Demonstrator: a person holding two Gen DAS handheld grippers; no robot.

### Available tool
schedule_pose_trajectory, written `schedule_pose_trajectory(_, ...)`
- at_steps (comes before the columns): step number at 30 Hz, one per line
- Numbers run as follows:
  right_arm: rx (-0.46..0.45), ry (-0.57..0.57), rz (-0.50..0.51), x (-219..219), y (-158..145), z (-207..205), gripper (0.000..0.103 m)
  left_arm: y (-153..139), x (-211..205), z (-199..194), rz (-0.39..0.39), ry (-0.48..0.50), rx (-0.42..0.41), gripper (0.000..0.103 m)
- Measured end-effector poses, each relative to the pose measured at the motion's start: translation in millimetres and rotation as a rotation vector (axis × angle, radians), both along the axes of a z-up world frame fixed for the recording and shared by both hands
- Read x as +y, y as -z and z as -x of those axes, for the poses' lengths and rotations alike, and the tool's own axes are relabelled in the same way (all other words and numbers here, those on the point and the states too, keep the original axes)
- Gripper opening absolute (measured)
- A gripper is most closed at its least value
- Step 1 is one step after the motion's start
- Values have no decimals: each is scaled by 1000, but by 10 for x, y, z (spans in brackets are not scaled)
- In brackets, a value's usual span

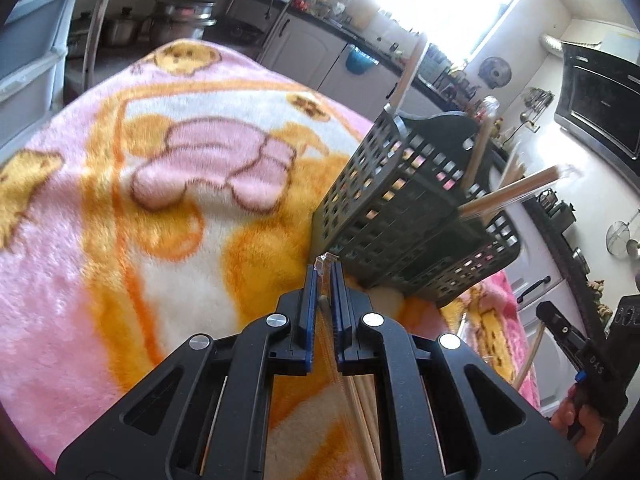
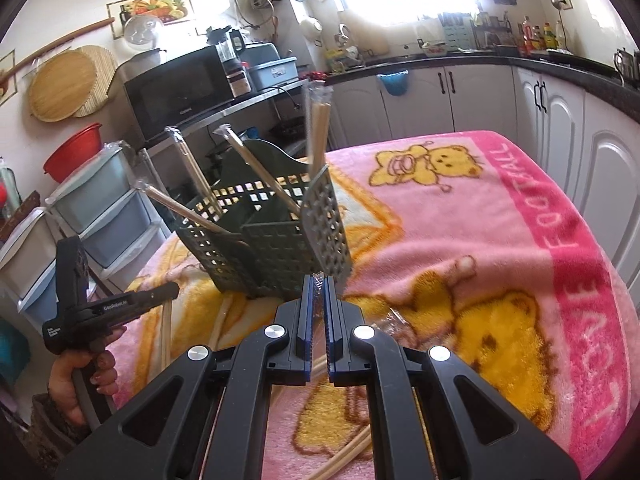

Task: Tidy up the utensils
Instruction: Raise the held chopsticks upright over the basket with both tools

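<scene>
1. The left tool (image 1: pixel 325 276) is nearly shut, pinching a wrapped chopstick pair (image 1: pixel 360 412).
2. The right tool (image 2: pixel 319 286) is likewise pinched on another wrapped pair (image 2: pixel 318 285).
3. The basket (image 2: pixel 276 232) stands just ahead of both tools, sticks already in it.
4. Lift each pair upright over a compartment before letting go.

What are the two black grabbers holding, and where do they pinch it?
Each holds a plastic-wrapped chopstick pair by its top end: the left gripper and the right gripper are both shut on the wrapper tip.
</scene>
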State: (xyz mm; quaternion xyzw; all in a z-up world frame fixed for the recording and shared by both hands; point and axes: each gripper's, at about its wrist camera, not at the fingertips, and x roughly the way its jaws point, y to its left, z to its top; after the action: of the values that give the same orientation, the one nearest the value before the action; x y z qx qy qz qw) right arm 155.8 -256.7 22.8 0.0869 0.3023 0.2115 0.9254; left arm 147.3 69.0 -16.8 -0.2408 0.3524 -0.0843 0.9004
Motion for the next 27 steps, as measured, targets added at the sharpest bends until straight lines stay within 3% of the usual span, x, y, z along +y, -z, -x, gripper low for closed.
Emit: schedule_pose_trajectory(27, -142, -75, -32, 122, -531, 288, 4, -894, -227, 367, 17, 46, -251, 4)
